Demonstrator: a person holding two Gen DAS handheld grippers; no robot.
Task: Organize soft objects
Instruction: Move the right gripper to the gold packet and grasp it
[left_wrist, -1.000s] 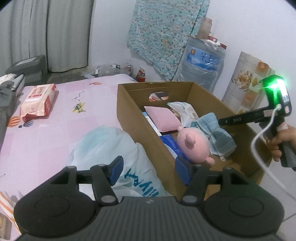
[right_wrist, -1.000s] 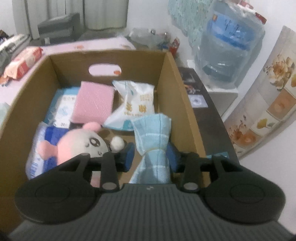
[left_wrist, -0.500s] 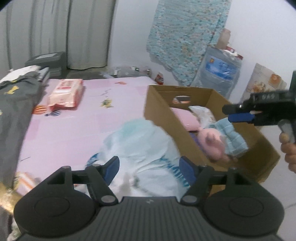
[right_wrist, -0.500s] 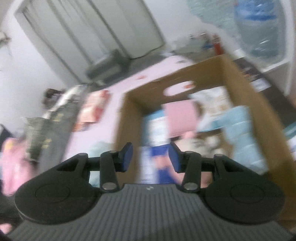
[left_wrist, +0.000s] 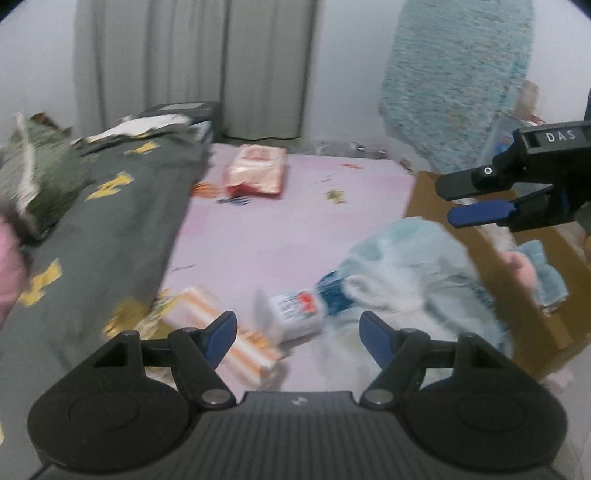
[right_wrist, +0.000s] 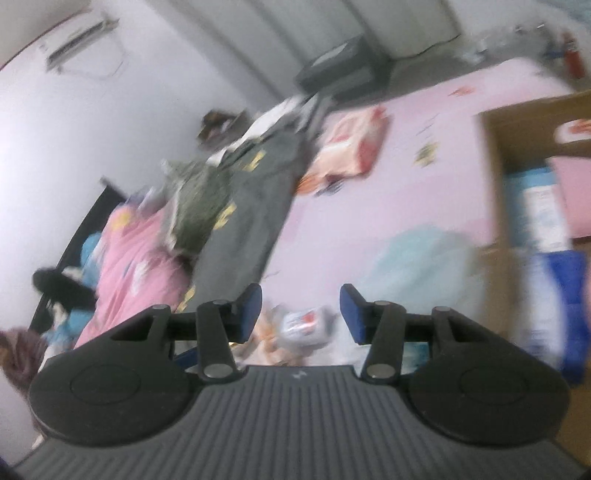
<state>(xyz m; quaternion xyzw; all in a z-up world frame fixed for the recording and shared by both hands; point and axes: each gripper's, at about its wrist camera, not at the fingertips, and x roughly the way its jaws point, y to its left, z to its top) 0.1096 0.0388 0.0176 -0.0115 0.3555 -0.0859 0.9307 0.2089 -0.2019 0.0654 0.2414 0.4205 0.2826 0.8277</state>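
left gripper (left_wrist: 297, 334): fingers wide, empty, above striped pack (left_wrist: 225, 328).
tissue pack (left_wrist: 297, 308): on pink bed (left_wrist: 280, 229), between the fingertips; likely next pick, centre before closing.
right gripper (right_wrist: 301, 312): wide, empty.
cardboard box (left_wrist: 517, 299): right, drop there.

The left gripper (left_wrist: 297, 334) is held level, its two blue-padded fingers (left_wrist: 221, 334) spread wide apart with nothing between them. The right gripper (right_wrist: 301, 314) is rolled to one side (its view is tilted and blurred), jaws parted and empty. Seen from the left wrist, the right gripper (left_wrist: 463, 201) reaches in above and to the right of the left one, well apart from it, fingers separated.
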